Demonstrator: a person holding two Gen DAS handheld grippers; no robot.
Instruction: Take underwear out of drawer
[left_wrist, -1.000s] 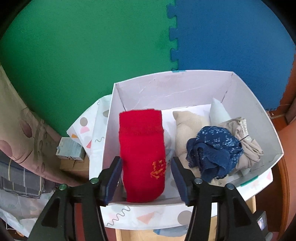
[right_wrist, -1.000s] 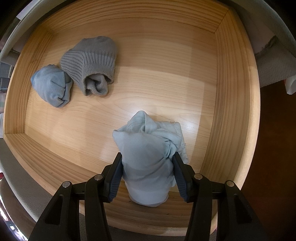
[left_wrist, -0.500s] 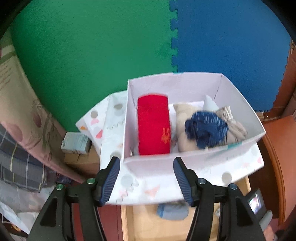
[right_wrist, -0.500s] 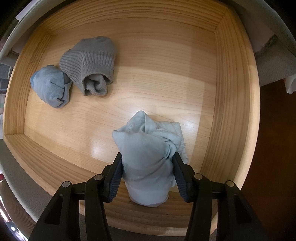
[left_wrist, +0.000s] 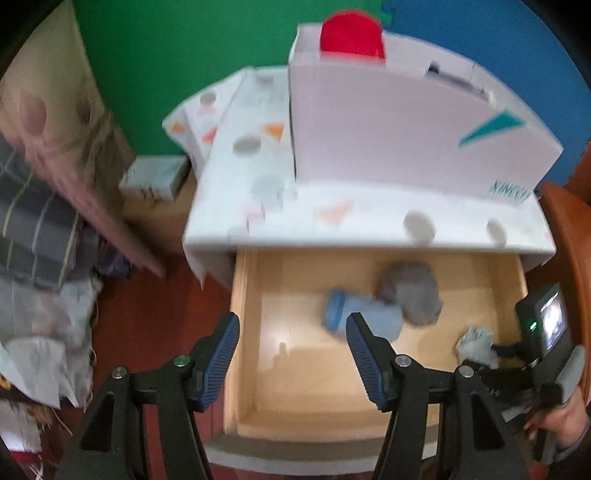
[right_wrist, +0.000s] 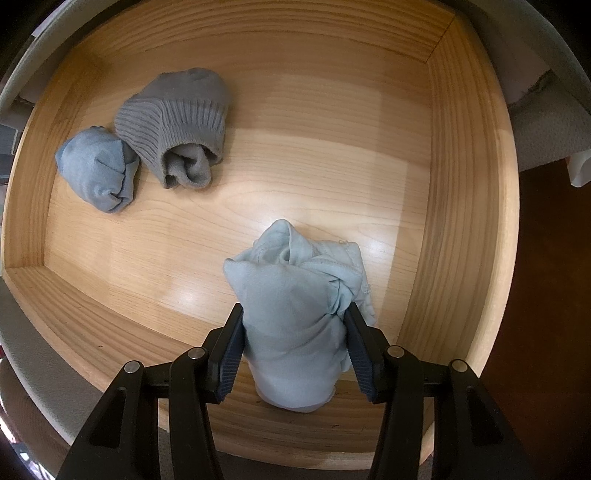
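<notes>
**A:** What has just changed?

**B:** Your left gripper (left_wrist: 291, 354) has swung away from the white box (left_wrist: 406, 122), where the red bundle (left_wrist: 351, 35) now sits, and is over the open wooden drawer (right_wrist: 458, 155). Its jaws have just been opening; nothing is between them.

**A:** And the underwear?

**B:** Your right gripper (right_wrist: 295, 345) stays clamped on the pale blue bundle (right_wrist: 295, 314) near the drawer's right wall, not yet lifted. A blue bundle (right_wrist: 98, 173) and a grey bundle (right_wrist: 177, 122) touch each other by the left wall, probably your left gripper's next pick.
</notes>
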